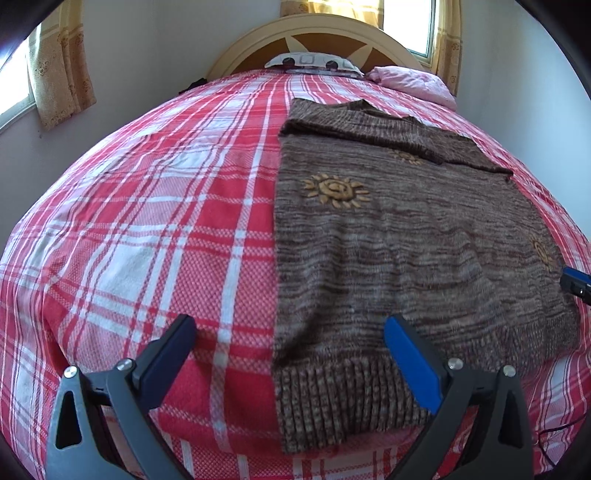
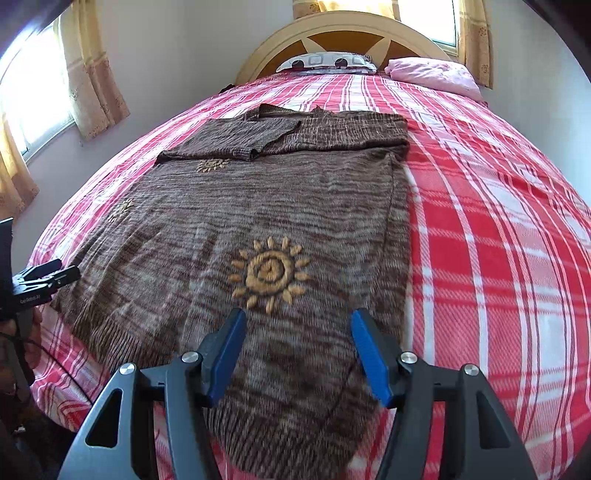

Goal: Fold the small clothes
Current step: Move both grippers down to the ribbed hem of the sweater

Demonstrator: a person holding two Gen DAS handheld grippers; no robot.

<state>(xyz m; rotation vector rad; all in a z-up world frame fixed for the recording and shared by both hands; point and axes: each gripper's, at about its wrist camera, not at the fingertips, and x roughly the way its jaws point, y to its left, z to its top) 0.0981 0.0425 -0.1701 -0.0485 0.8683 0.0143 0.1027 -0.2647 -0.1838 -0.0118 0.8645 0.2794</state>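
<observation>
Only the right wrist view shows a hand [image 2: 26, 325] at 9 o'clock. Both the left gripper [image 1: 291, 332] and the right gripper [image 2: 295, 328] have fingers released above the brown knitted sweater with yellow suns [image 1: 406, 236] on the red checked bed [image 1: 147, 221].

I see a brown-and-tan marled knit sweater [image 2: 258, 206] with golden-yellow sun motifs [image 2: 269, 275] and darker brown ribbing at the hem. Bedsheet [image 1: 147, 221] under it: red and white plaid with thin dark lines. Left gripper [image 1: 291, 332]: black frame, one blue pad, the other dark navy. Right gripper [image 2: 297, 332]: black frame, both pads blue. Far end: cream headboard [image 2: 343, 26] with an orange-brown inset, white pillow [image 2: 325, 62] with dark spots and grey squares, pink pillow [image 2: 436, 72]. Curtains [image 1: 55, 74] beige-gold, patterned.
</observation>
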